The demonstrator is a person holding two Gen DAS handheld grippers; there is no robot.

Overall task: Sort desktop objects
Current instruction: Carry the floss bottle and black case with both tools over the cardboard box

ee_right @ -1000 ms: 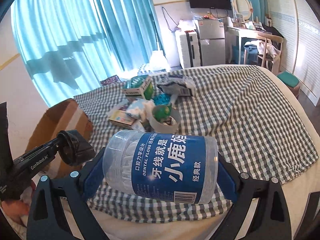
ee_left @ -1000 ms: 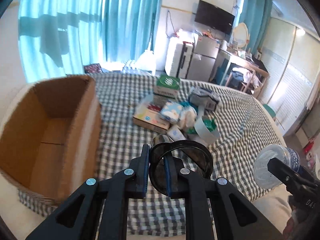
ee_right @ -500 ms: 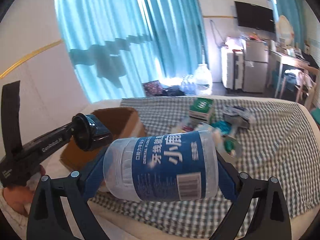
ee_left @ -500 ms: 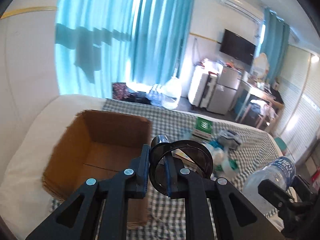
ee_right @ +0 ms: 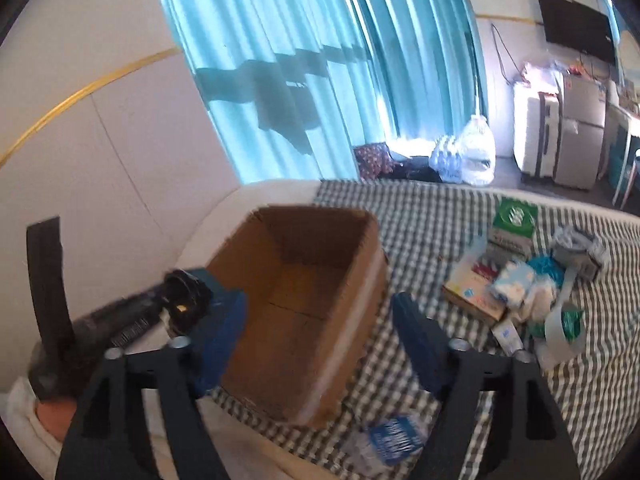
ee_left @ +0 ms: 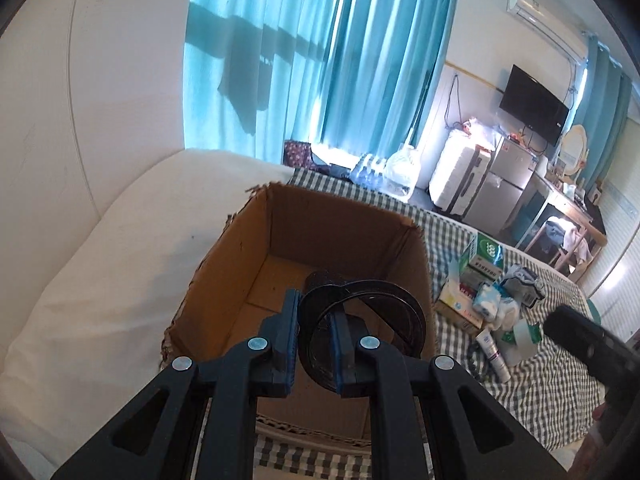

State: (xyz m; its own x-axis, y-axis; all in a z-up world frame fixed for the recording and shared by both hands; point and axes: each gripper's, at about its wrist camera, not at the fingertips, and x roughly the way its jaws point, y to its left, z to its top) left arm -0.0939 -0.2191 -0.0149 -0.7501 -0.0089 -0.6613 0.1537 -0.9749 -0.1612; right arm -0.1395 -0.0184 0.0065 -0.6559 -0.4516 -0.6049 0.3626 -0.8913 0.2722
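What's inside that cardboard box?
Only bare cardboard floor shows inside the box. From the left view, the left gripper and the black ring it holds cover the near floor; the right view's near wall hides it too.

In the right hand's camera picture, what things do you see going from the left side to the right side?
left gripper → cardboard box → green box → clear tape roll
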